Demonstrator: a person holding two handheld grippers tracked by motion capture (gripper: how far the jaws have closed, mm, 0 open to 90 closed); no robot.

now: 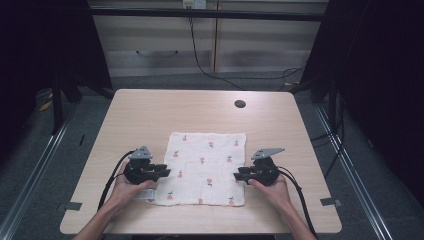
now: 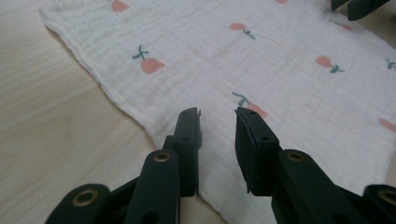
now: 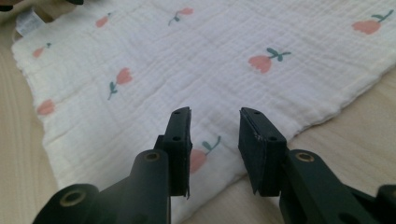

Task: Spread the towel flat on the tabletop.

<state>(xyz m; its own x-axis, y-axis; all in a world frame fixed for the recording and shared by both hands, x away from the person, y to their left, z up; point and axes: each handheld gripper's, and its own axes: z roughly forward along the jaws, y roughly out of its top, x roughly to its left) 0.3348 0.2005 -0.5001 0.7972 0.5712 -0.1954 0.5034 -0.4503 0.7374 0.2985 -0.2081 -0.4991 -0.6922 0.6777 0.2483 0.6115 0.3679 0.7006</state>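
A white cloth [image 1: 207,167] printed with small pink flowers lies spread flat on the wooden table [image 1: 150,110]. My left gripper [image 1: 165,172] is at the cloth's left edge, pointing inward. In the left gripper view, its jaws [image 2: 218,113] stand apart just above the cloth [image 2: 261,60], with nothing pinched between the pads. My right gripper [image 1: 237,176] is at the cloth's right edge, facing the left one. In the right gripper view, its jaws [image 3: 215,112] hover open over the hem of the cloth [image 3: 187,65], gripping nothing.
A dark round cable hole [image 1: 240,104] sits in the table's far right part. Tape marks [image 1: 73,205] are stuck near the front corners. A small sewn label [image 3: 29,22] shows at one corner of the cloth. Cables trail from both grippers off the front edge.
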